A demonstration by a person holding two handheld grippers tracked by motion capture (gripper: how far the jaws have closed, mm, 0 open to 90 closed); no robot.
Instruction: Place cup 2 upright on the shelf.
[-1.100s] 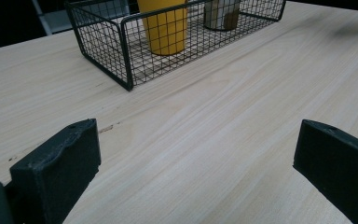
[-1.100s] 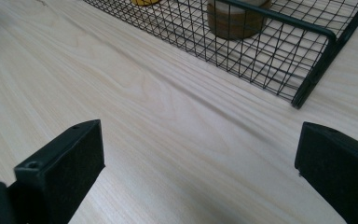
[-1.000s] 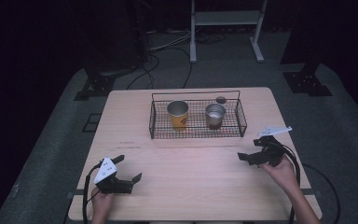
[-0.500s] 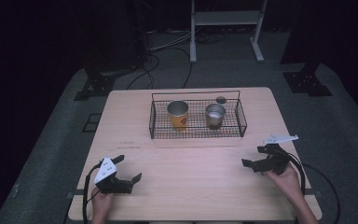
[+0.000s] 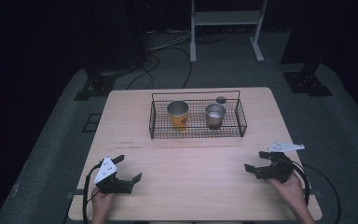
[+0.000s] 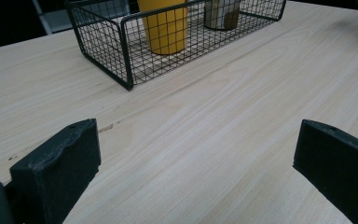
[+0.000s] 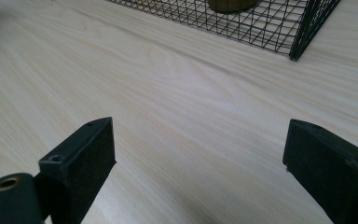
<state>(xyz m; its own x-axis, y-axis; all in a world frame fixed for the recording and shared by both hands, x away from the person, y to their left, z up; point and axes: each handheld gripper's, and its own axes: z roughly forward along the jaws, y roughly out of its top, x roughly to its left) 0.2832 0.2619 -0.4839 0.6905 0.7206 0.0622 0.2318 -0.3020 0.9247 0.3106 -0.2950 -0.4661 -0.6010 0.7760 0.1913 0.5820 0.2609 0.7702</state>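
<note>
Right gripper point(image 5: 257, 161) nearer person, closing empty; basket point(image 5: 196, 134) well beyond.

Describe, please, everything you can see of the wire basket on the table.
The basket is a low, long rectangle of thin black wire mesh, open on top, with a raised bar along its far side. It sits flat on the far middle of the pale wooden table. Inside stand a yellow cup towards the left and a metal cup towards the right, both upright and apart. A small dark round thing lies by the far rim. No hand-held gripper touches the basket.
</note>
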